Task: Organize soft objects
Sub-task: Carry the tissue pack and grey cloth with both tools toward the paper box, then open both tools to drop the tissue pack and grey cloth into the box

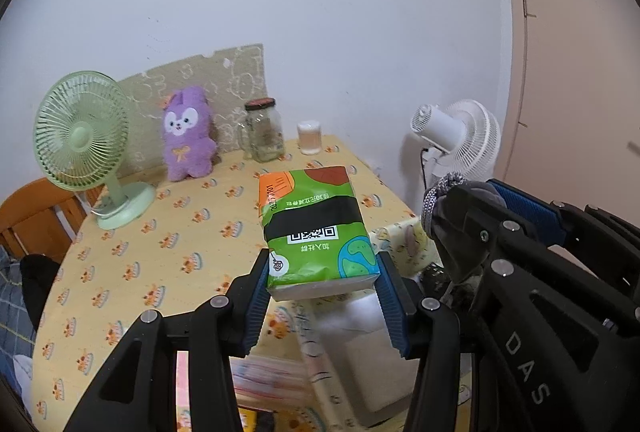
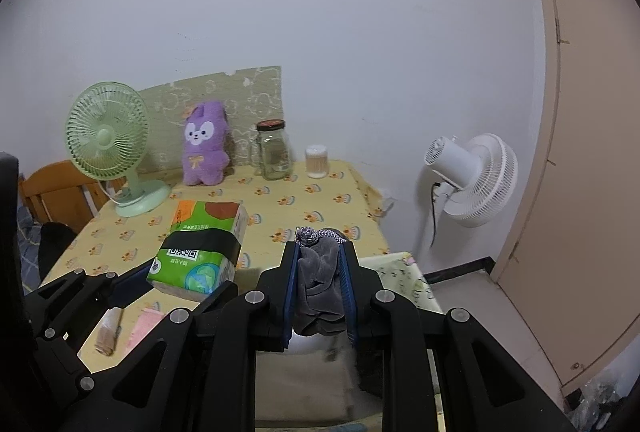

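My left gripper [image 1: 323, 268] is shut on a green tissue pack [image 1: 316, 228] and holds it in the air above the yellow table [image 1: 132, 252]. The pack also shows in the right wrist view [image 2: 200, 248]. My right gripper [image 2: 320, 252] is shut on a grey cloth with a knitted cord end [image 2: 320, 272]; it also shows at the right of the left wrist view [image 1: 444, 204]. A purple plush rabbit [image 1: 186, 136] sits upright at the back of the table, against the wall; it also shows in the right wrist view [image 2: 205, 146].
A green desk fan [image 1: 86, 144], a glass jar [image 1: 263, 130] and a small white container [image 1: 309, 138] stand along the back. A white floor fan [image 2: 472, 180] stands right of the table. A light container [image 1: 360, 344] lies below the grippers. Pink items [image 2: 140, 324] lie at the near edge.
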Available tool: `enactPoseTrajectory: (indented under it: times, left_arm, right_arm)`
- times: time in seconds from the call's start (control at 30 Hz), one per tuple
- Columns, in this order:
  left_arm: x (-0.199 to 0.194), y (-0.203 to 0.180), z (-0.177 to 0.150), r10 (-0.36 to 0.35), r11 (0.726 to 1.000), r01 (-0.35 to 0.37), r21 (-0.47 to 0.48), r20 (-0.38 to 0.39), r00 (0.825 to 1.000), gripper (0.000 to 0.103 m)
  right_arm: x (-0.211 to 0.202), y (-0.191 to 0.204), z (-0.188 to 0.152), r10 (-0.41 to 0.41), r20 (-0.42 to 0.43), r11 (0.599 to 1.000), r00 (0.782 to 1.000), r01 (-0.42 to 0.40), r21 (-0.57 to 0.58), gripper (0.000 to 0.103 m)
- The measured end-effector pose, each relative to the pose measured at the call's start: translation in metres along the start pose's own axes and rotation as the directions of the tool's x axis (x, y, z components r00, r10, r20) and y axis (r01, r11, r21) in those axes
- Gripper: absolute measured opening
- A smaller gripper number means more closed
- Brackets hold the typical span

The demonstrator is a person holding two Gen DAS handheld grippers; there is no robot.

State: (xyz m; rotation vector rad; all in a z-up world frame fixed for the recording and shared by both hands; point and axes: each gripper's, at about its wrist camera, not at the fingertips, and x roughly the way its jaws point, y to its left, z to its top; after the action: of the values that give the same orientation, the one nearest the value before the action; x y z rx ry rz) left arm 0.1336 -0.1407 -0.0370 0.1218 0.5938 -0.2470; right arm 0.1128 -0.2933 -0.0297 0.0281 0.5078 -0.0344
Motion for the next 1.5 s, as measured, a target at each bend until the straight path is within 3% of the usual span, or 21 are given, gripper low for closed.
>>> enactPoseTrajectory:
  times: [0.53, 0.73, 0.87, 0.93, 1.17, 1.23, 1.27, 1.3, 1.37, 1.5]
  left_arm:
    - [0.026, -0.033, -0.012, -0.034, 0.996, 0.042, 0.077, -0.097, 0.995, 0.055]
    - [0.027, -0.042, -0.014, -0.041, 0.991, 0.055, 0.12, -0.118, 0.992, 0.079]
    - [0.021, -0.055, -0.015, -0.083, 0.975, 0.104, 0.197, -0.11, 0.99, 0.091]
    - [0.022, -0.057, -0.014, -0.081, 0.973, 0.104, 0.204, -0.117, 0.99, 0.092]
    - [0.036, -0.055, -0.014, -0.067, 0.975, 0.101, 0.196, -0.174, 0.982, 0.092]
    - [0.04, -0.054, -0.014, -0.068, 0.977, 0.104, 0.187, -0.187, 0.98, 0.092]
    - [0.04, -0.054, -0.015, -0.07, 0.977, 0.106, 0.185, -0.191, 0.979, 0.092]
    - [0.041, -0.054, -0.015, -0.074, 0.977, 0.11, 0.182, -0.196, 0.978, 0.092]
    - [0.041, -0.054, -0.016, -0.077, 0.976, 0.114, 0.185, -0.195, 0.978, 0.092]
    - [0.042, -0.054, -0.016, -0.072, 0.977, 0.109, 0.181, -0.197, 0.978, 0.092]
  right_arm:
    - [0.016, -0.034, -0.022, -0.033, -0.072, 0.997, 0.997, 0.037, 0.061, 0.022]
    - [0.021, -0.042, -0.028, -0.04, -0.092, 0.996, 0.995, 0.047, 0.081, 0.022]
    - [0.027, -0.046, -0.031, -0.059, -0.108, 0.994, 0.992, 0.068, 0.085, 0.022]
    - [0.032, -0.05, -0.033, -0.023, -0.124, 0.993, 0.992, 0.038, 0.115, 0.022]
    - [0.046, -0.049, -0.034, -0.01, -0.169, 0.992, 0.985, 0.032, 0.124, 0.023]
    - [0.05, -0.049, -0.035, -0.015, -0.185, 0.991, 0.983, 0.039, 0.126, 0.026]
    - [0.052, -0.049, -0.035, -0.014, -0.191, 0.991, 0.981, 0.039, 0.127, 0.033]
    - [0.052, -0.05, -0.035, -0.012, -0.196, 0.991, 0.981, 0.037, 0.128, 0.05]
    - [0.054, -0.051, -0.036, 0.001, -0.206, 0.99, 0.979, 0.027, 0.136, 0.071]
    - [0.054, -0.051, -0.037, -0.017, -0.212, 0.989, 0.977, 0.048, 0.142, 0.076]
